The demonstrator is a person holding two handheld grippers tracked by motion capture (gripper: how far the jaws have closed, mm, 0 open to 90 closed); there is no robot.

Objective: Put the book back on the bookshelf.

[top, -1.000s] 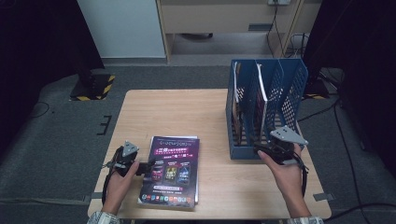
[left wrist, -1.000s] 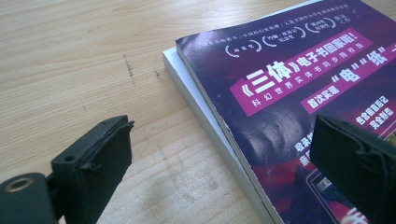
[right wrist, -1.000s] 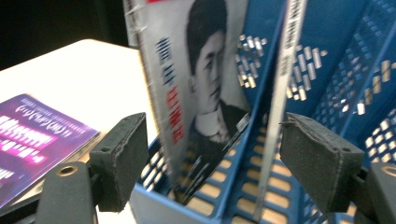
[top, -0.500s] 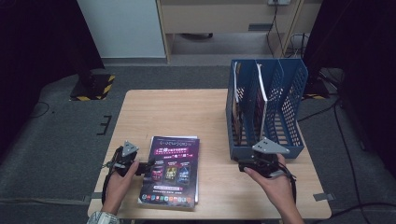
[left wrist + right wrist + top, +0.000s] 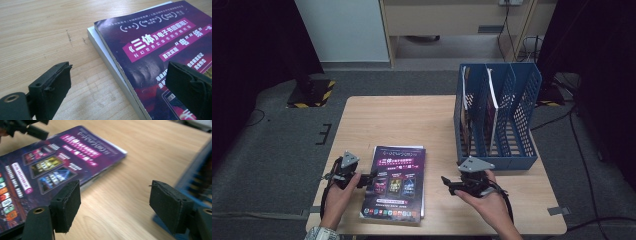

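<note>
We see our left gripper (image 5: 371, 176) spread wide at the purple magazine (image 5: 396, 182), whose cover reads "三体"; nothing is pinched. Our right gripper (image 5: 446, 183) is spread wide too, empty, between magazine and blue file rack (image 5: 522, 162).

The person's two forearms come in from the near edge. The left hand (image 5: 338, 192) holds the left gripper (image 5: 371, 176) low, with the jaws pointing to the right and standing wide apart with nothing pressed between them. The right hand (image 5: 484, 200) holds the right gripper (image 5: 447, 182) low too, pointing to the left. Its jaws are open and nothing is between the pads.
</note>
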